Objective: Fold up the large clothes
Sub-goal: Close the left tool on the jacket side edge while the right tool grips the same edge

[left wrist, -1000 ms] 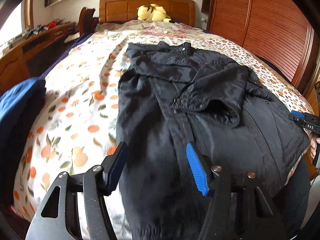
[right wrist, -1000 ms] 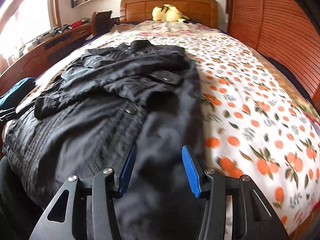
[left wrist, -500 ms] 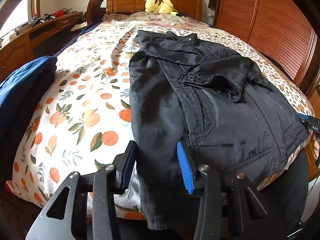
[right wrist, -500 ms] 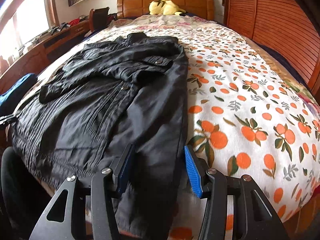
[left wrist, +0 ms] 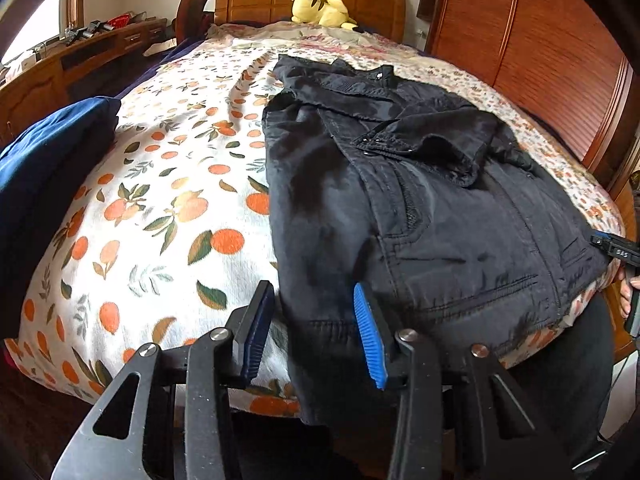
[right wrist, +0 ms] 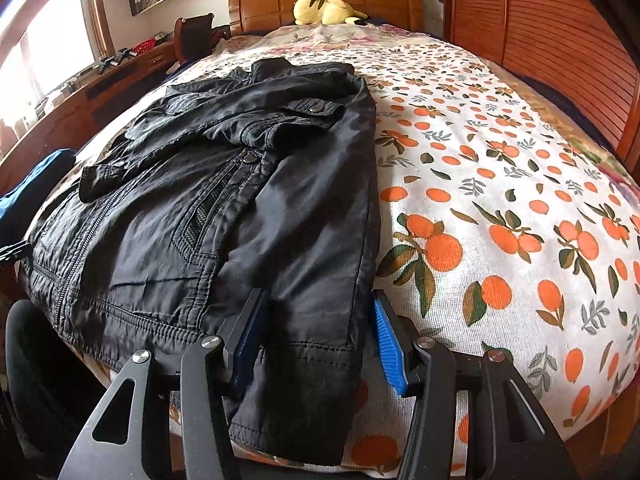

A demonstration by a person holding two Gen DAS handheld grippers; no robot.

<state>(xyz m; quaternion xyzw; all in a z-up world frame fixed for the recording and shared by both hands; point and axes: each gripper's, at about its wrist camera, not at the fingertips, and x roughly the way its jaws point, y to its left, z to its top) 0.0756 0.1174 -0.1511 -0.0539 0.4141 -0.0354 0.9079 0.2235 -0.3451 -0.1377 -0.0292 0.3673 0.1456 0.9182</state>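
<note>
Black jacket, sleeves already crossed over its front, lies at the bed's foot edge. Left view: your left gripper straddles the hem corner, jaws apart. Right view: your right gripper likewise, unclamped; body folds remain.

We count one black padded jacket on the one wooden bed, one yellow plush toy by its headboard edge, one folded blue garment at its left edge, and two black hand-held grippers with blue pads: left hand-held gripper, right hand-held gripper.
</note>
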